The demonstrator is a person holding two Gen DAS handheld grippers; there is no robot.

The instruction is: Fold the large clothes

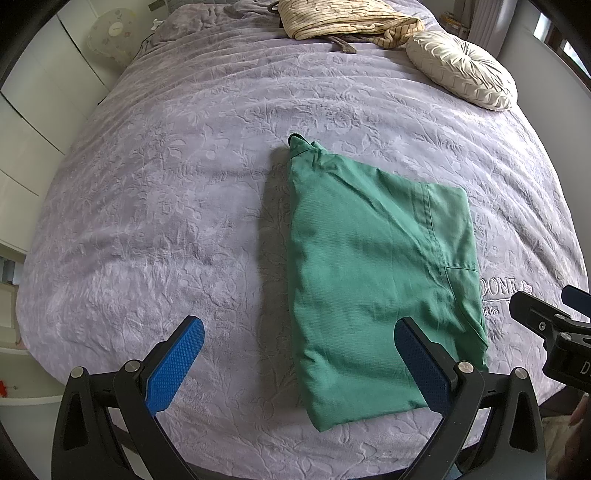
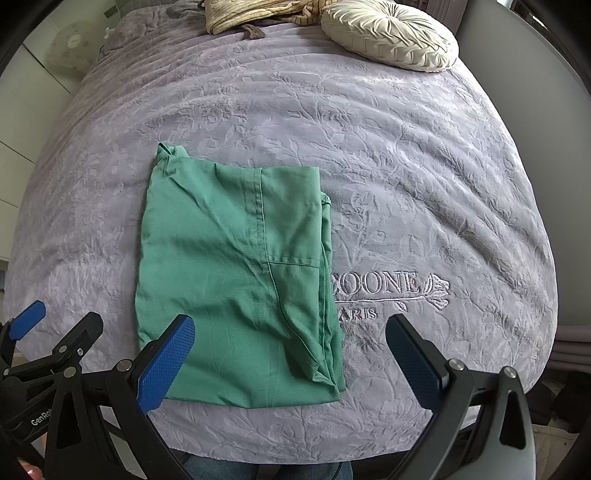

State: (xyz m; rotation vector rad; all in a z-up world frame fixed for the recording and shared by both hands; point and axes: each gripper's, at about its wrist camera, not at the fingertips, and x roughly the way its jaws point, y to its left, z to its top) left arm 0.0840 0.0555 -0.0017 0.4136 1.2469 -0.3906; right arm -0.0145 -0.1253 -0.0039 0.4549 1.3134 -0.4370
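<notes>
A green garment [image 1: 373, 280] lies folded into a rough rectangle on the lilac bedspread [image 1: 166, 206]; it also shows in the right wrist view [image 2: 229, 273], with a seam and pocket line on top. My left gripper [image 1: 299, 332] is open and empty, hovering over the garment's near left edge. My right gripper [image 2: 290, 338] is open and empty, above the garment's near right corner. The right gripper shows at the right edge of the left wrist view [image 1: 546, 317], and the left gripper at the left edge of the right wrist view [image 2: 40, 332].
A round cream cushion [image 1: 461, 68] [image 2: 389, 37] and a striped beige cloth [image 1: 343, 18] [image 2: 255, 13] lie at the far end of the bed. Embroidered lettering [image 2: 376, 291] lies right of the garment. White cabinets [image 1: 33, 122] stand to the left.
</notes>
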